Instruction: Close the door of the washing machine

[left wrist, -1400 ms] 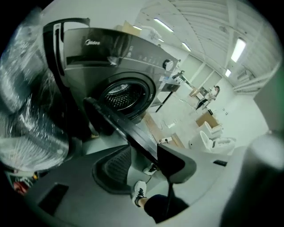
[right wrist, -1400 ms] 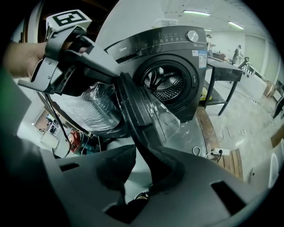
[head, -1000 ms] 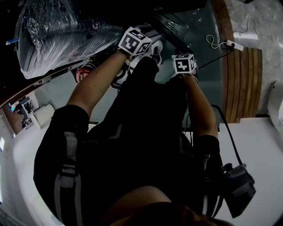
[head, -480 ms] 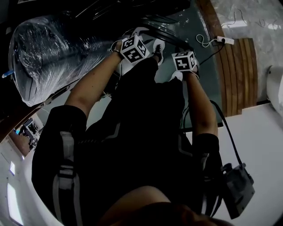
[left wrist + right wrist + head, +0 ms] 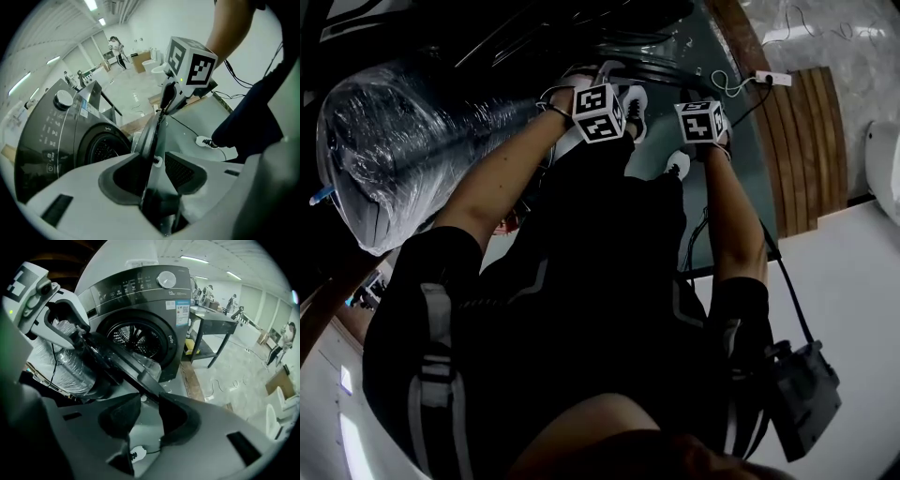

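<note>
The door (image 5: pixel 126 364) of the washing machine (image 5: pixel 140 305) stands open. It is swung out from the left side of the drum opening, and its free rim points away from the machine. The left claw (image 5: pixel 153 161) pinches this rim. The right claw (image 5: pixel 149 401) is spread and has just been opening; the rim lies only at its tips.

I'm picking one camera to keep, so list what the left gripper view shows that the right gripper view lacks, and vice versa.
Left only: the edge of the door between the jaws of the left gripper, the right gripper above it, a shoe. Right only: a plastic-wrapped bundle, the left gripper from outside, and the right gripper's jaws apart, having just been opening, nothing between them. Shared: the washing machine, its drum and the open door.
</note>
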`<action>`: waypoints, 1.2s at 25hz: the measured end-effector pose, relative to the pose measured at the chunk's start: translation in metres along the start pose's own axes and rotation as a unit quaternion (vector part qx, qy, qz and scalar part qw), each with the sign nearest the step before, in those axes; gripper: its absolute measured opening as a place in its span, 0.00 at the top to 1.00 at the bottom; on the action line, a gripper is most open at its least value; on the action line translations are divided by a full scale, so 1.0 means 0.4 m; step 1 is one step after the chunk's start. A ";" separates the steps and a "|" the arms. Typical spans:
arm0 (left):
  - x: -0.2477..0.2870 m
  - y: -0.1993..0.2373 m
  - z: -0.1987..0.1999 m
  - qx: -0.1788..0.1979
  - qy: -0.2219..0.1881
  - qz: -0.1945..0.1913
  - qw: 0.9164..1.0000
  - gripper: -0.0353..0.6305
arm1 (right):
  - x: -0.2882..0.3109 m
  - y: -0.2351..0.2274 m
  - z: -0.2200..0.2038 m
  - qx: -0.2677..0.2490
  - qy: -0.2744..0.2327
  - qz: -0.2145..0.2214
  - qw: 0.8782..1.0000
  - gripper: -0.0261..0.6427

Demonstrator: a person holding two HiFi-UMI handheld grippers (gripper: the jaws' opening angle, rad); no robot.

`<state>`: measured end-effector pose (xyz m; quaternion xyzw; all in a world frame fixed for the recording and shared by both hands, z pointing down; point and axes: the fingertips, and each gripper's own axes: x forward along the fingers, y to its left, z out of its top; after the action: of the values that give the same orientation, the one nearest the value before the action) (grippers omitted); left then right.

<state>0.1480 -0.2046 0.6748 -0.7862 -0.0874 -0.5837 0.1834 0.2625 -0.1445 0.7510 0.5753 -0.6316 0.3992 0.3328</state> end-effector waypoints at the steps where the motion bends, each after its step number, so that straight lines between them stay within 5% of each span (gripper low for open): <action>1: 0.002 0.008 0.004 -0.004 -0.003 -0.005 1.000 0.70 | 0.002 -0.008 0.004 0.001 0.001 -0.003 1.000 0.77; 7: 0.015 0.063 0.006 0.027 -0.005 0.013 1.000 0.76 | 0.021 -0.050 0.055 0.067 -0.017 -0.020 0.997 0.78; 14: 0.035 0.136 0.006 -0.010 -0.025 0.031 0.999 0.77 | 0.059 -0.091 0.122 0.141 -0.044 -0.044 0.988 0.81; 30: 0.037 0.268 -0.010 -0.080 -0.049 0.072 0.993 0.77 | 0.131 -0.147 0.305 0.183 -0.079 -0.041 0.979 0.92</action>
<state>0.1865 -0.3056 0.6701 -0.8301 0.0073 -0.5351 0.1566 0.3196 -0.2781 0.7480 0.6818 -0.5477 0.4473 0.1874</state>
